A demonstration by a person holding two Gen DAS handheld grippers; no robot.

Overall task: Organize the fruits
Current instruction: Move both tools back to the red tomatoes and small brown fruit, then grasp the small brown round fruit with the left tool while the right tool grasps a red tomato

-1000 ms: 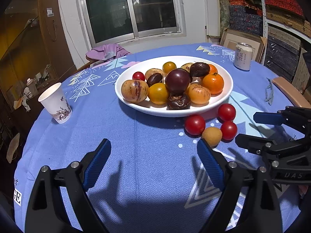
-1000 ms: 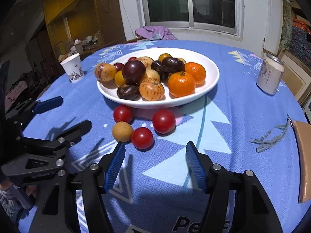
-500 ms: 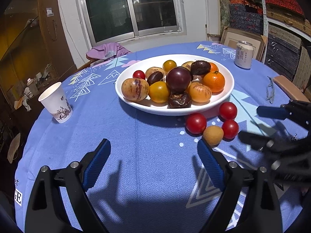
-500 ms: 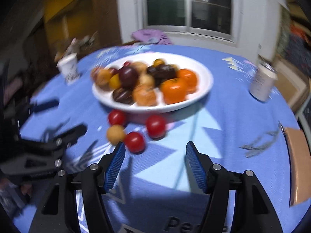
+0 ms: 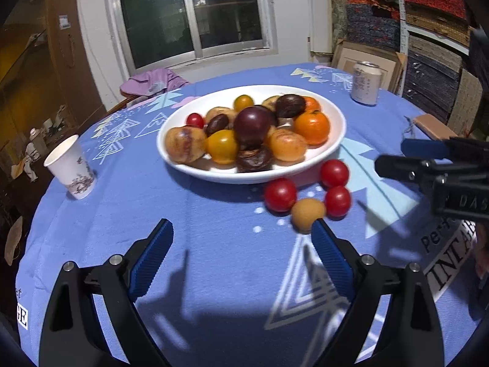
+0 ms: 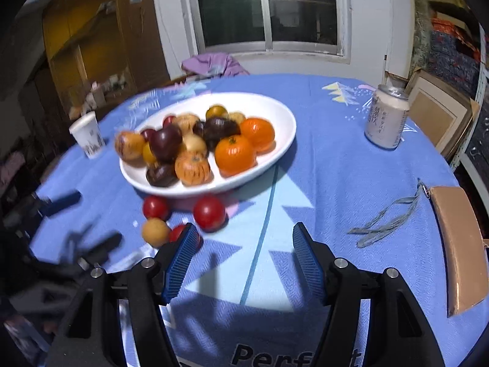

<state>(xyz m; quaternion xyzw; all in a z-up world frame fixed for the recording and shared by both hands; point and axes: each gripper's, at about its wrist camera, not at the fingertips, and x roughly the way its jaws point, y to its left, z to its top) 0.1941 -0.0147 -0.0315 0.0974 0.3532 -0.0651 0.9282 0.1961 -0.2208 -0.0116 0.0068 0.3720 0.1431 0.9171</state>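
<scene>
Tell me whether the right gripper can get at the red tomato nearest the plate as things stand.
Probably yes. The right gripper is open and empty, and the red tomato lies on bare tablecloth just ahead of it, slightly left. Only the plate rim behind it crowds the approach.

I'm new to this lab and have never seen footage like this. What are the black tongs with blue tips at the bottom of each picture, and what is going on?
Those are handheld grippers, one in each of a person's hands, each carrying a wide-angle camera that looks forward along its fingers. One picture is from the left gripper, the other from the right gripper. Both are open and hold nothing.

On the blue tablecloth stands a white bowl piled with mixed fruit. Beside it, on the cloth, lie three red tomatoes and a small tan fruit. A paper cup, a drink can and a tan pouch are also there.
</scene>
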